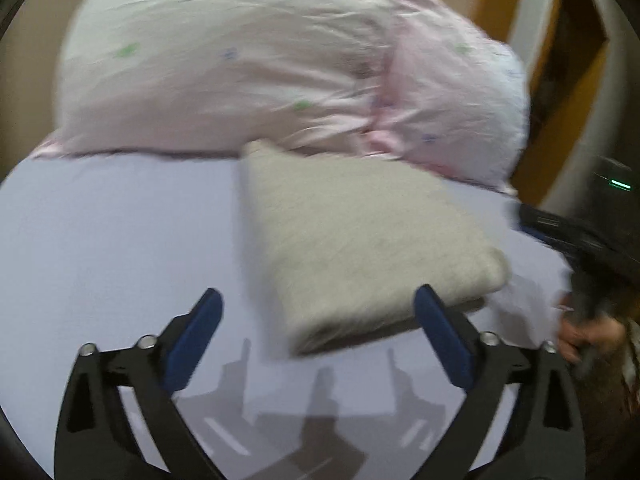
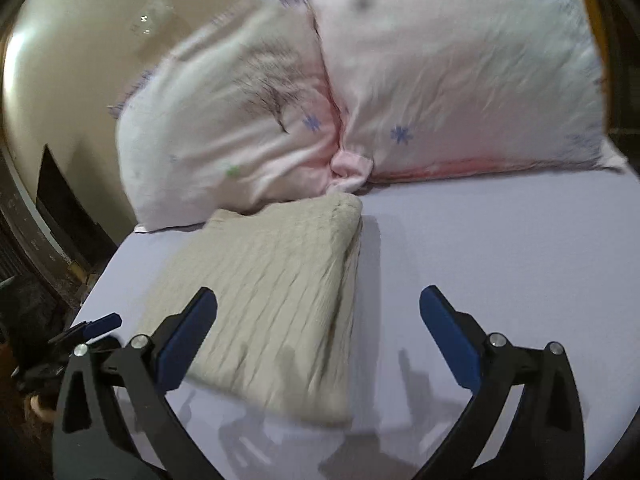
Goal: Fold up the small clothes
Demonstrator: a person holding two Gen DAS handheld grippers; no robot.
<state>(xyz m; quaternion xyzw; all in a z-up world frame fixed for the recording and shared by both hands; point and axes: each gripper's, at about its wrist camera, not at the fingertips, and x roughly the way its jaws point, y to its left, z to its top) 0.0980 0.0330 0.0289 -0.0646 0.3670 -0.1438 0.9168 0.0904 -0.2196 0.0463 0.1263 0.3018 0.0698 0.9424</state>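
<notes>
A beige knitted garment lies folded into a thick rectangle on the lavender bed sheet. It also shows in the right wrist view. My left gripper is open and empty, hovering just in front of the garment's near edge. My right gripper is open and empty above the garment's near right part. The right gripper shows at the right edge of the left wrist view, held by a hand. The left gripper shows at the left edge of the right wrist view.
Two pale pink pillows with small flower prints lie at the head of the bed, behind the garment. A cream wall and dark furniture stand beyond the bed's left side. The sheet stretches to the right.
</notes>
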